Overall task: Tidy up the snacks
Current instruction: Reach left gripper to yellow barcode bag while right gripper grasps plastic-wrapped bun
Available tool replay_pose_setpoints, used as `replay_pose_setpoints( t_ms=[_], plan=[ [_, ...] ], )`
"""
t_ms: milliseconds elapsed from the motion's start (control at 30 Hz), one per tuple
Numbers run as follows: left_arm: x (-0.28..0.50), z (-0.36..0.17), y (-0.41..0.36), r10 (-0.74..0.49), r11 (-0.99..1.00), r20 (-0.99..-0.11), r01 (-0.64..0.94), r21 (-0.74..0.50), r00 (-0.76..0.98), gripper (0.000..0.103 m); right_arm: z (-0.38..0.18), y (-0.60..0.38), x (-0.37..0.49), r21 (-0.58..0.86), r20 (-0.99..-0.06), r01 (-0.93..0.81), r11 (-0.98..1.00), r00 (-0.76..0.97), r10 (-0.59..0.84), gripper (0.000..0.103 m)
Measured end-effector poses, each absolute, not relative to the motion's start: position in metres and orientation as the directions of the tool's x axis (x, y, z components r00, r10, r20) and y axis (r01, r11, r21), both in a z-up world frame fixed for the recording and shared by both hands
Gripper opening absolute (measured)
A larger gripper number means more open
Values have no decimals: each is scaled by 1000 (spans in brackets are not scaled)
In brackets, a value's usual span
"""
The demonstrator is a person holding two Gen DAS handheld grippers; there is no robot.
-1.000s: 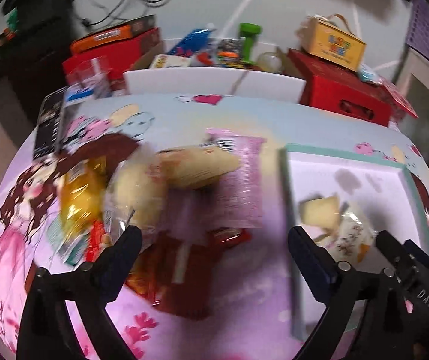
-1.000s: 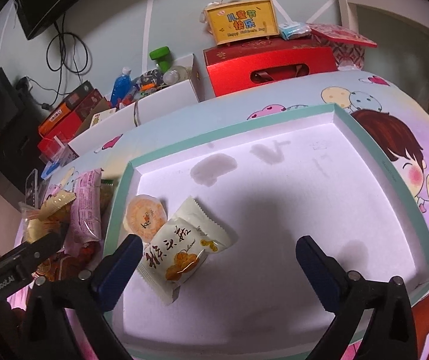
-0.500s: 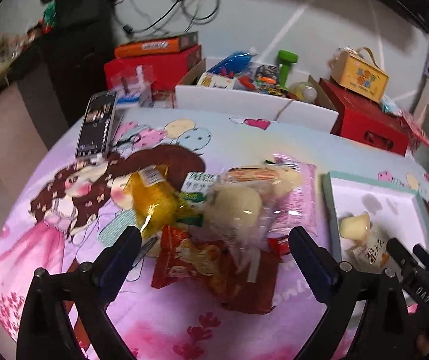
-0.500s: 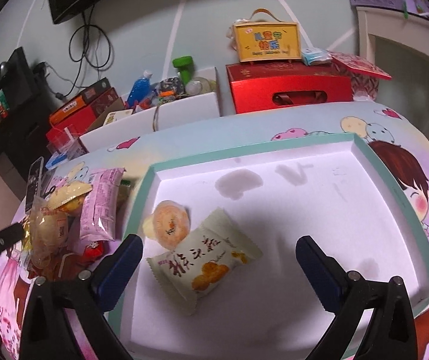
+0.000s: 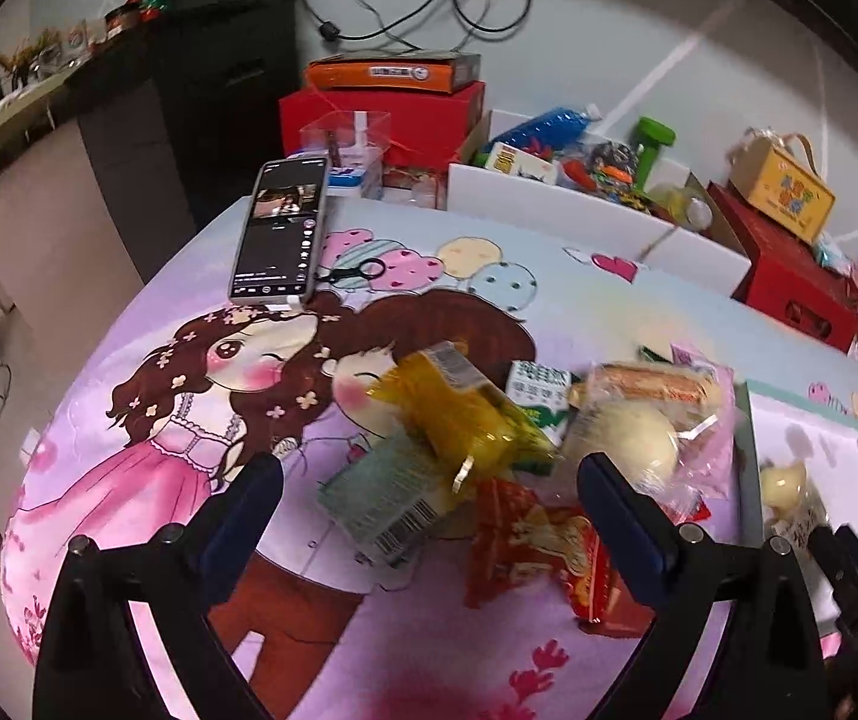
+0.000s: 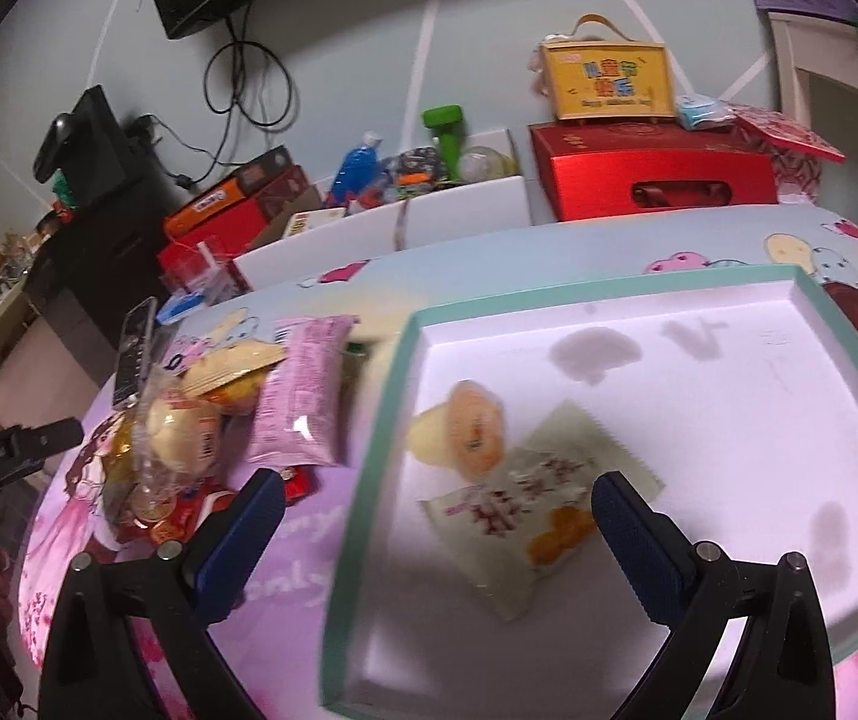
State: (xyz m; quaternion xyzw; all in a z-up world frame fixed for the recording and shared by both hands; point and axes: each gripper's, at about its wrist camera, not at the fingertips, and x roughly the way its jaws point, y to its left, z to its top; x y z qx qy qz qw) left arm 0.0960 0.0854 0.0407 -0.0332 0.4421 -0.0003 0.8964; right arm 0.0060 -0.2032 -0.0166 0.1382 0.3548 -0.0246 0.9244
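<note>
Closest in the left view, the left gripper point(image 5: 429, 492) is spread wide and nothing is held in it. Between its fingers a gray-green packet point(image 5: 382, 499) with a barcode is seen, with a yellow bag point(image 5: 459, 414) lying across it. A red crinkly bag point(image 5: 540, 549) lies just beside the right finger. A clear bag with a round bun point(image 5: 639, 444) leans on the pile, and a pink packet point(image 5: 714, 438) is partly hidden behind it. The snacks are heaped on each other, so two could be pinched at once, or one could be dragged and the heap knocked over. The clear bag looks slippery and could slide out of the fingers. The bun could be squashed if it is squeezed hard.

In the right view, the right gripper point(image 6: 432, 513) is also spread wide and empty, low over the near edge of the tray point(image 6: 369, 480). A cream packet point(image 6: 540, 510) and a round jelly cup point(image 6: 468, 426) are already in the tray. The tray edge could be bumped, and the tray pushed away.

Farther back, a phone point(image 5: 282, 237) lies on the table point(image 5: 147, 420). It could be hit if an arm is swung wide. Boxes are stacked behind.
</note>
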Motion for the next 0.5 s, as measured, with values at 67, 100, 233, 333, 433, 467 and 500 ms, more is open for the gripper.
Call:
replay_pose_setpoints(
  t_ms=[67,100,233,333,433,467,500],
  plan=[
    [99,42,95,-38,996,-787,-43,-82,615,99,-16,-196,7,226,-666,141,964,745,47,103],
    [100,42,99,-42,995,-786,-48,-91,617,98,-15,-192,7,219,-665,138,966,746,44,103],
    [111,35,115,-71,987,-791,-72,-144,608,98,-9,-176,12,221,-662,121,968,747,58,103],
    [117,28,125,-104,976,-798,-95,-198,594,98,-6,-165,19,248,-662,108,963,744,87,103],
    [124,22,129,-134,964,-802,-111,-242,582,98,-1,-151,31,276,-658,84,958,743,125,103],
    [126,20,129,-149,960,-801,-109,-258,580,98,0,-146,36,285,-656,72,956,741,140,103],
    [128,19,129,-159,957,-800,-108,-268,578,98,2,-140,41,294,-658,63,954,737,155,103]
  ],
)
